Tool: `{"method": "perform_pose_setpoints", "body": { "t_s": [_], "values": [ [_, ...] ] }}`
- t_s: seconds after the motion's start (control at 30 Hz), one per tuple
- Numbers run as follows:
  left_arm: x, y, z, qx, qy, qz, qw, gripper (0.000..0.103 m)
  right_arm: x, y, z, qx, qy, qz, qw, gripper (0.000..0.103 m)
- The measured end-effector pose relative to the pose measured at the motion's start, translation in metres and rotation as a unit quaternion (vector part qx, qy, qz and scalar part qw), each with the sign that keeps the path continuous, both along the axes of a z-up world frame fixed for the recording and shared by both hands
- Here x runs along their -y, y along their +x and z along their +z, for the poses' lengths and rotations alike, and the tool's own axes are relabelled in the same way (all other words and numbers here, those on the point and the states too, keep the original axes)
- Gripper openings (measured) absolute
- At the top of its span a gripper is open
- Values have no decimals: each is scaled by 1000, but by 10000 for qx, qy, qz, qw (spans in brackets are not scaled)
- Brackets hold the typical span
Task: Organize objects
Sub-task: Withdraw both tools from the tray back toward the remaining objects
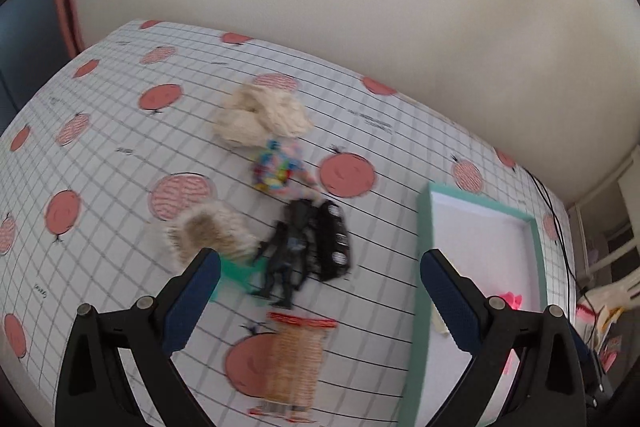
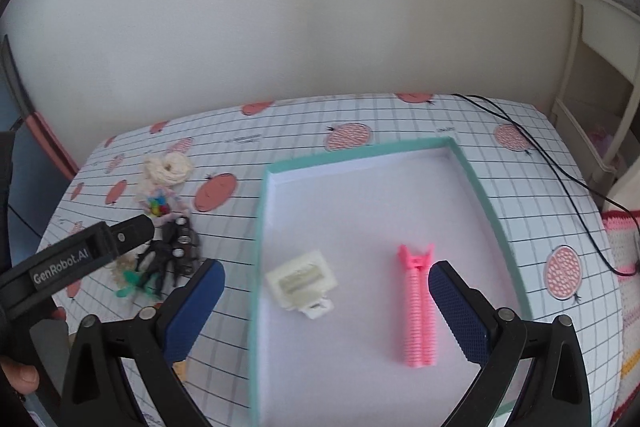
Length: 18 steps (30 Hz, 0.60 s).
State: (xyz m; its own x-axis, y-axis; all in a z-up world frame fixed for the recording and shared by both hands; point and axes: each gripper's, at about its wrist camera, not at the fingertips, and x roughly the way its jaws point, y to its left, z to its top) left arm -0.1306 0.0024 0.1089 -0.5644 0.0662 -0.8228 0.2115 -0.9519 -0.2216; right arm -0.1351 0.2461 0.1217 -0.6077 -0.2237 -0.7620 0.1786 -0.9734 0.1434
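Note:
A teal-rimmed white tray (image 2: 476,183) (image 1: 424,227) holds a pink ribbed clip (image 2: 418,311) and a cream clip (image 2: 302,279). Left of the tray lies a pile: a cream scrunchie (image 1: 262,115) (image 2: 168,167), a colourful beaded piece (image 1: 276,167) (image 2: 160,205), a black toy figure (image 1: 288,251) (image 2: 160,263), a black hair clip (image 1: 334,239), a fuzzy beige item (image 1: 208,233), a green piece (image 1: 236,271) and an orange-tan comb (image 1: 296,359). My left gripper (image 1: 320,267) is open above the pile, nothing between its fingers. My right gripper (image 2: 326,279) is open over the tray.
The table (image 1: 100,131) wears a grid cloth with red fruit prints. A black cable (image 2: 536,147) runs across its far right corner. A white shelf (image 2: 596,75) and a knitted cloth (image 2: 624,259) lie to the right. The wall stands behind.

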Motion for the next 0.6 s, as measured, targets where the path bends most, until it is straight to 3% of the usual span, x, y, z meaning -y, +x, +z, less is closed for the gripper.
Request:
{"method": "perform_pose_setpoints", "body": {
  "t_s": [0.33,0.6],
  "values": [
    [96,23,-6,156,395,827,9957,100,87,22,-6,173,265,947,9950,103],
    [124,29,-20,328,450,983,9936,100,131,27,-27,549,396,1223,9902,103]
  ]
}}
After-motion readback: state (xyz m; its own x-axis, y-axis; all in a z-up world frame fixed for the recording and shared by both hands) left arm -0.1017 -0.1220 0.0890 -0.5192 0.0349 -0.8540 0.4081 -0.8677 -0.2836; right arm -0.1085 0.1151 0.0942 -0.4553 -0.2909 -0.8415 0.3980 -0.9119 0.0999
